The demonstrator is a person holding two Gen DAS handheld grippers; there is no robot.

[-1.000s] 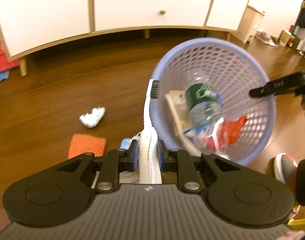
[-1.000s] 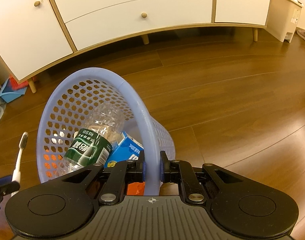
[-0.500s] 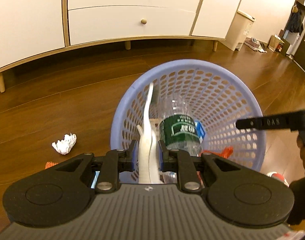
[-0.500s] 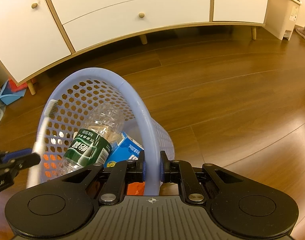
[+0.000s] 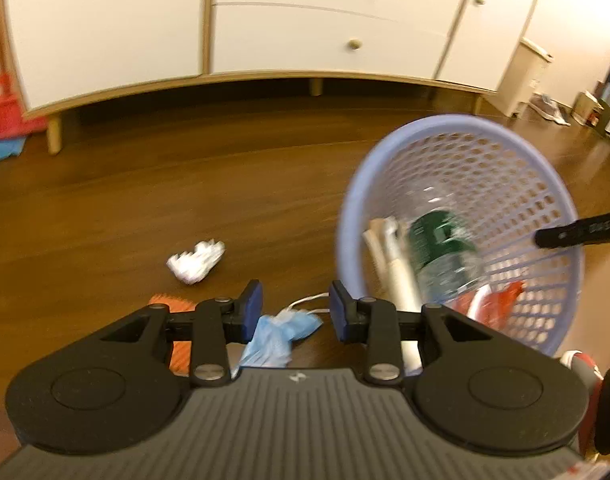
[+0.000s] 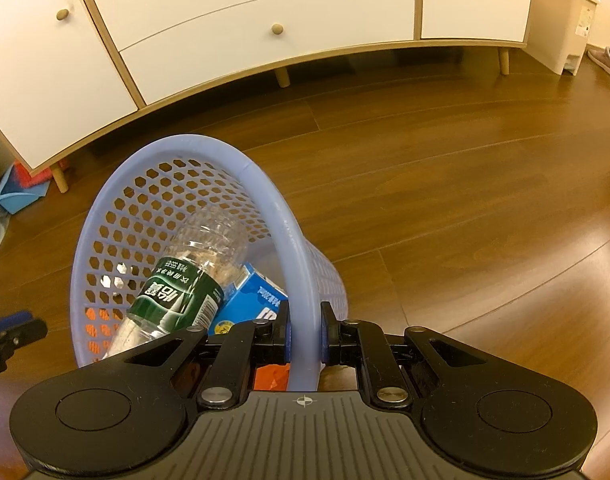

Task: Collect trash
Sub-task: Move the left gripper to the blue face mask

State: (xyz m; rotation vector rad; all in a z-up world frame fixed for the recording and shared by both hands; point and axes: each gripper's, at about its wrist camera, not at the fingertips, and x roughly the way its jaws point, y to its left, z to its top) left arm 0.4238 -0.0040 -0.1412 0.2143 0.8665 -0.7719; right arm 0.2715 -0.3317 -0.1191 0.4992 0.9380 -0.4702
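A lavender mesh basket [image 5: 457, 124] [image 6: 265, 196] is held tilted above the wooden floor, my right gripper [image 6: 303, 334] shut on its rim. Inside lie a green-labelled plastic bottle [image 6: 181, 300] [image 5: 441, 240], a blue carton [image 6: 249, 308], red wrappers [image 5: 501, 300] and a white toothbrush [image 5: 393, 264]. My left gripper [image 5: 296, 312] stands open and empty left of the basket. Below it on the floor lie a blue face mask [image 5: 281, 336], a crumpled white paper [image 5: 197, 260] and an orange cloth [image 5: 177, 304].
A white sideboard [image 5: 305, 20] [image 6: 265, 20] on wooden legs runs along the back. A red and blue item [image 5: 3, 120] lies at its left end. A white bin [image 6: 565, 20] and shoes [image 6: 609, 60] stand at the far right. A person's shoe [image 5: 577, 364] is near the basket.
My left gripper has opened and let the toothbrush go into the basket, then swung back left over the floor. The right gripper still holds the basket rim.
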